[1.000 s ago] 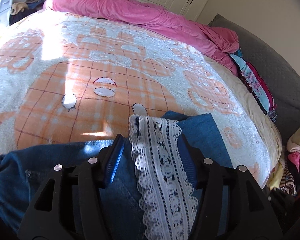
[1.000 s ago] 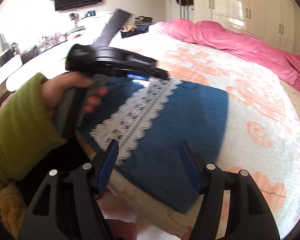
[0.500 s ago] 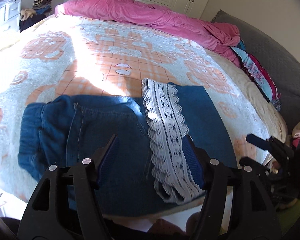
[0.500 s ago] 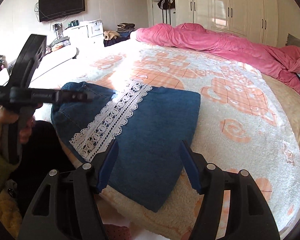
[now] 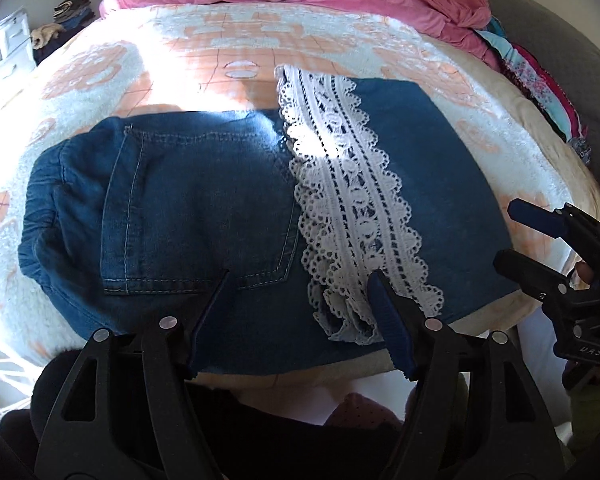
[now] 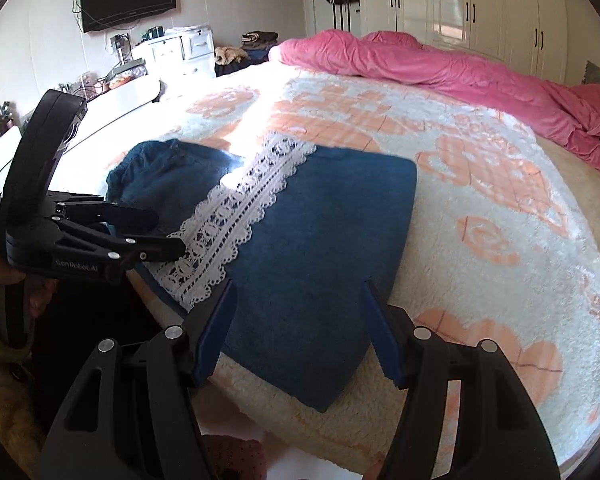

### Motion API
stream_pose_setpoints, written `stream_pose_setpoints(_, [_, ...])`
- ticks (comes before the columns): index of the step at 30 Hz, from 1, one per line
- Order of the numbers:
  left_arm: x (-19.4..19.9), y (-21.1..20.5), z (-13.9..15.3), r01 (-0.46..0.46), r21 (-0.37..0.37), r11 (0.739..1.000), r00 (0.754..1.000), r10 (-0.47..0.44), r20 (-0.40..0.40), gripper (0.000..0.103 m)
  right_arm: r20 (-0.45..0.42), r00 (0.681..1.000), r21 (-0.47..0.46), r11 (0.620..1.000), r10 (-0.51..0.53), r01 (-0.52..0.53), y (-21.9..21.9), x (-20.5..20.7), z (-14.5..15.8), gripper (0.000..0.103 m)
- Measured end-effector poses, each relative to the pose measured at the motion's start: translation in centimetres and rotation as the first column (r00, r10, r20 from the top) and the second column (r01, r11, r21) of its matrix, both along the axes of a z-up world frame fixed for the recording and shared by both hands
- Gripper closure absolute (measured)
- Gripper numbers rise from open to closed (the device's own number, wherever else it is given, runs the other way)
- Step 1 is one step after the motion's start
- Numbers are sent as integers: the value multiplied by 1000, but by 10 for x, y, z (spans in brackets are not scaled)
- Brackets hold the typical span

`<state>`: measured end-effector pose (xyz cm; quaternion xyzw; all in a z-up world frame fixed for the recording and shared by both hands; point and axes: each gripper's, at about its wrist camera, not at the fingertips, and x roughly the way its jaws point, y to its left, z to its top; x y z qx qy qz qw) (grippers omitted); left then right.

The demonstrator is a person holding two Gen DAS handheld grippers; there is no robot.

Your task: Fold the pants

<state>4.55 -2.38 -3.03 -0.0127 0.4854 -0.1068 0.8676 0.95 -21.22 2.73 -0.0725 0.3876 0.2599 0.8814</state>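
pants (image 5: pixel 204 216) folded flat at bed (image 5: pixel 100 80) edge, lace hem (image 5: pixel 340 184) on top; left hand-held gripper (image 5: pixel 300 304) just opened, right hand-held gripper (image 6: pixel 298 312) open, both empty. Risk: near edge slides off

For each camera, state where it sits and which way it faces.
Left wrist: on the left gripper, angled down at the folded pants; open fingers and the right gripper show.
Right wrist: on the right gripper, facing across the bed; the left gripper shows.
Shared: pants, lace trim, pink duvet.
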Motion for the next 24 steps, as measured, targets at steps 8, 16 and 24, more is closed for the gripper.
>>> stream_pose_setpoints(8, [-3,1,0,3,3,1000,1000,-3,1,42,-47,999,-52,999,-18,16,-2,2,-25,41])
stream_pose_setpoints(16, [-7,4,7,-7,-11,1000,1000,7,10,41,-41,999,-15,1000,-27,27,-8,-1,-11,41])
stream_pose_setpoints(24, [-16,18,23,-44,-27,999,998,46,52,37,24,1000,23,1000,-17,17,-7,-3,21,28])
